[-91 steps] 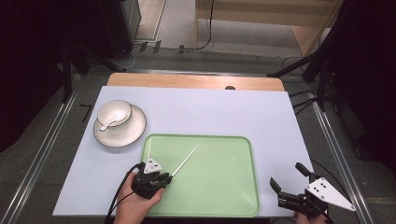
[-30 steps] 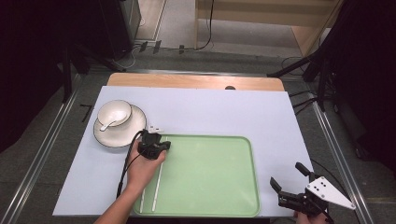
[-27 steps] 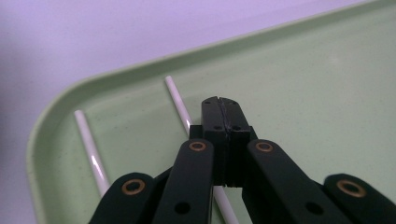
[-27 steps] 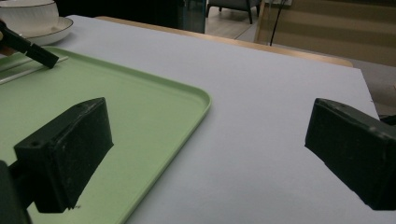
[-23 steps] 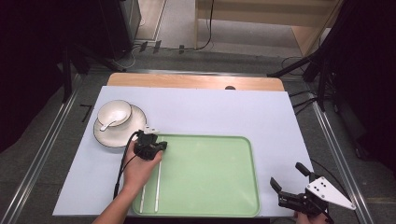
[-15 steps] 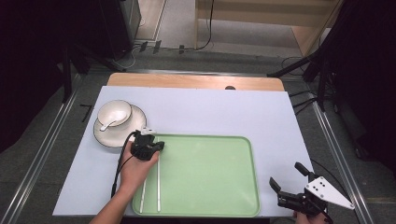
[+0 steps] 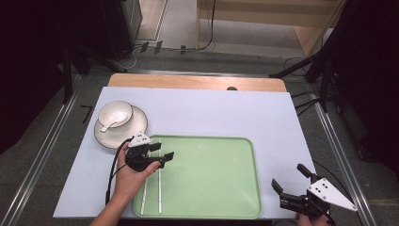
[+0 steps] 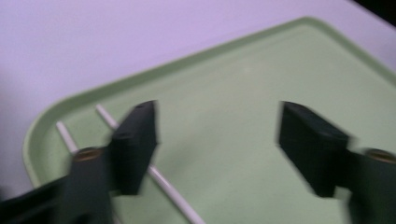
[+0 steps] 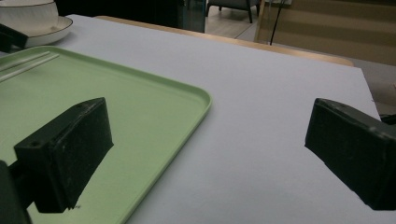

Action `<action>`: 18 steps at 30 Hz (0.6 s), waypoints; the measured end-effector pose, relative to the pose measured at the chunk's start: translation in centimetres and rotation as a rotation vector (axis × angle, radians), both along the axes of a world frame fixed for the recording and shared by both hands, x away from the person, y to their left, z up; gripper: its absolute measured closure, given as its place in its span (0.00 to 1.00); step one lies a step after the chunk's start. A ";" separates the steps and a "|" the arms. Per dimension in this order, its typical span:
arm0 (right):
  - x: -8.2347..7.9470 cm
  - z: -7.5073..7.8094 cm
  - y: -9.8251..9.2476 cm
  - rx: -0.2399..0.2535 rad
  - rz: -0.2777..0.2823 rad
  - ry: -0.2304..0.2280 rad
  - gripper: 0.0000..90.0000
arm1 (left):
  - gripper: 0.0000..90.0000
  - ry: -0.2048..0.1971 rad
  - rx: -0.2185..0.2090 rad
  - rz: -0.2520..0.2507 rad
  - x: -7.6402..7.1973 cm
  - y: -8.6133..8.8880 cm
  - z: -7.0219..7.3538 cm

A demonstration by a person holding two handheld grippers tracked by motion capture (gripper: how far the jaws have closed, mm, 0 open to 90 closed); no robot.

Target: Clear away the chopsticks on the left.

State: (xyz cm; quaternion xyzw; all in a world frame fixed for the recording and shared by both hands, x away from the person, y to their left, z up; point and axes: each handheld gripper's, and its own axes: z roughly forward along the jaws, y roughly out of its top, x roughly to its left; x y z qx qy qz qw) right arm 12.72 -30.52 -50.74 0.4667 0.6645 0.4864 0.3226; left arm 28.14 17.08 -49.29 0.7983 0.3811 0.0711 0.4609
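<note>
Two open, empty hand-held grippers over white-topped table, dark room.

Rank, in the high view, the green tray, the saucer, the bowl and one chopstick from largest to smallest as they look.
1. Green tray, clearly the largest.
2. Saucer, wider than the bowl that stands on it.
3. Bowl.
4. Chopstick: about as long as the saucer is wide, but very thin, so the smallest in area.

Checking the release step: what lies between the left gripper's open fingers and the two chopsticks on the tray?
Nothing. In the left gripper view the left gripper hangs open just above the chopsticks, with bare green tray between its fingers; its jaws have just been opening.
</note>
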 end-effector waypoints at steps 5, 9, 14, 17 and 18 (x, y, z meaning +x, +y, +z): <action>0.0 0.0 0.1 0.000 -0.003 0.002 0.01 | 0.00 -0.058 -0.053 -0.026 -1.3 1.6 1.0; 0.0 0.0 0.1 0.002 -0.004 0.002 0.01 | 0.00 -0.079 -0.065 -0.035 -2.3 2.9 1.6; 0.0 0.0 0.1 0.003 -0.006 0.002 0.01 | 0.00 -0.105 -0.067 -0.026 -3.4 4.8 2.1; 0.0 0.0 0.1 0.000 -0.006 0.002 0.01 | 0.00 -0.123 -0.070 -0.009 -4.0 5.9 2.4; 0.0 0.0 0.1 0.001 -0.007 0.003 0.01 | 0.00 -0.125 -0.078 -0.008 -4.2 6.3 2.4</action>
